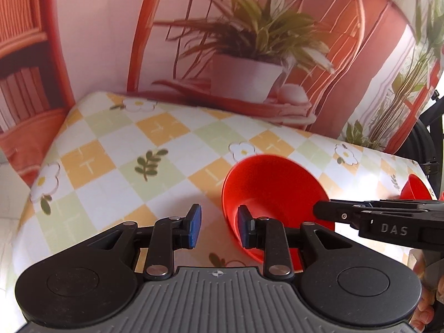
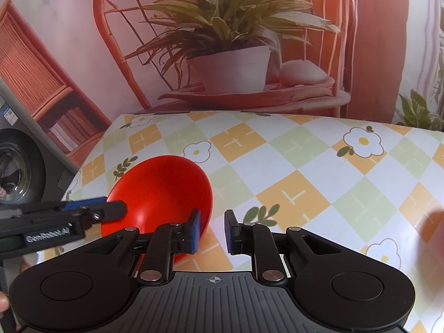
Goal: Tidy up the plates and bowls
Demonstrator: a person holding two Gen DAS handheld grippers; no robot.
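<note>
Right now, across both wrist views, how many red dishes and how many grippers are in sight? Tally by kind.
Red bowls: 2, the large red bowl between the grippers and a second red bowl at the table's far right edge.
Grippers: 2, the left gripper and the right gripper.
Total: 4

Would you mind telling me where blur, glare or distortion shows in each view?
Left wrist view: the table edge bows from fisheye distortion, the red bowl rim is slightly smeared, and glare washes out the cloth at right. Right wrist view: a blurred patch at the right edge, otherwise sharp.
</note>
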